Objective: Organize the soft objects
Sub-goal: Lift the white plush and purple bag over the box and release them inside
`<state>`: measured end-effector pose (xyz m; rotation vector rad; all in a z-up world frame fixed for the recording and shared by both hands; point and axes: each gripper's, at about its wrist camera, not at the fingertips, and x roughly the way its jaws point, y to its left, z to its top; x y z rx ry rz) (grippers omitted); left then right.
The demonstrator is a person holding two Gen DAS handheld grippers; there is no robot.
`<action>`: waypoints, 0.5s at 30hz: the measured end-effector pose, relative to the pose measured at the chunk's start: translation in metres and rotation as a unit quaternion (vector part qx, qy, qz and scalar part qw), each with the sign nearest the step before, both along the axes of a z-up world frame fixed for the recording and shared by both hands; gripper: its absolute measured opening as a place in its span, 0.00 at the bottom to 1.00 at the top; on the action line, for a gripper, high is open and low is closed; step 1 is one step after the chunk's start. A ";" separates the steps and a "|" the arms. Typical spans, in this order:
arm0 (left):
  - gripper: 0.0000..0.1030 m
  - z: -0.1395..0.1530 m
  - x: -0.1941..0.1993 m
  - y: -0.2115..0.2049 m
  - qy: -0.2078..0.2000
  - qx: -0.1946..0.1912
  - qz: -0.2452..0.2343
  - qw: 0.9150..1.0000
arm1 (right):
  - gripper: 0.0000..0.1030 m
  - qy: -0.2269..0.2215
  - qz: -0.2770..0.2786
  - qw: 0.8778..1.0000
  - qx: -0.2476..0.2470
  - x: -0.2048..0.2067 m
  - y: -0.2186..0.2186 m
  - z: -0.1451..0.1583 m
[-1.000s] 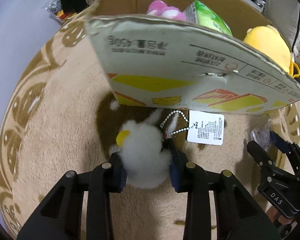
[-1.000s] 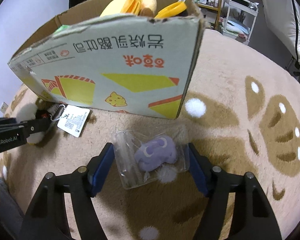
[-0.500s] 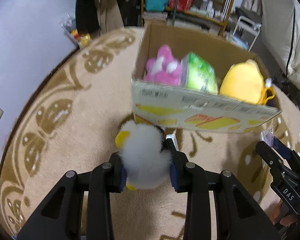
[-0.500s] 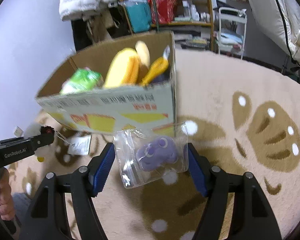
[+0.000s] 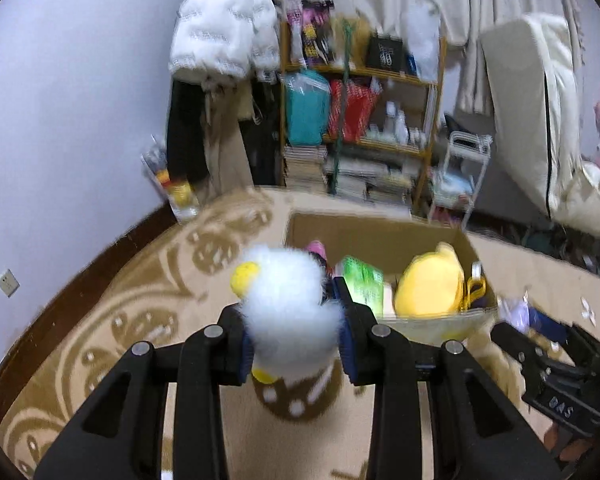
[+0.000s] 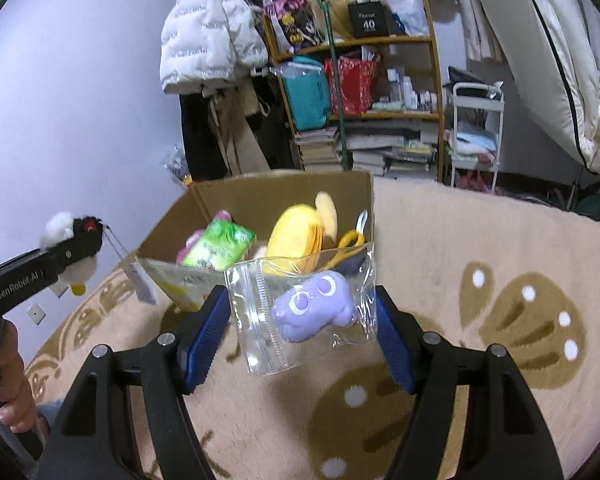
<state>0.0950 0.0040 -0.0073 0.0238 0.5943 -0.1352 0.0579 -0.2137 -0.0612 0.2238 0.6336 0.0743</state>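
With the left tool [image 5: 294, 338] clamped on the white fluffy plush [image 5: 290, 316] and the right tool [image 6: 302, 332] on the bagged purple toy [image 6: 314, 306], both short of the cardboard box [image 6: 268, 196], each load should clear its near wall before release.

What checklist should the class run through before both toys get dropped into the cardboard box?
1. Left tool grips the white fluffy plush: ok.
2. Right tool grips the clear zip bag holding the purple plush: ok.
3. Cardboard box open at the top: ok.
4. Free space inside beside the yellow plush and green packet: cannot tell.
5. Either toy already above the opening: not ok, both are short of the near wall.
6. Hang tag clear of the rim: cannot tell.
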 end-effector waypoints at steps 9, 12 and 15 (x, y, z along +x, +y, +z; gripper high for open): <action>0.31 0.032 0.023 -0.007 -0.028 -0.023 -0.014 0.999 | 0.72 -0.028 0.016 0.999 0.012 0.015 -0.004 0.018; 0.31 0.036 0.032 -0.010 -0.029 -0.017 -0.013 0.999 | 0.72 -0.038 0.026 0.999 0.003 0.026 -0.004 0.027; 0.32 0.039 0.041 -0.011 -0.028 -0.017 -0.015 0.999 | 0.72 -0.046 0.026 0.999 -0.007 0.038 -0.005 0.032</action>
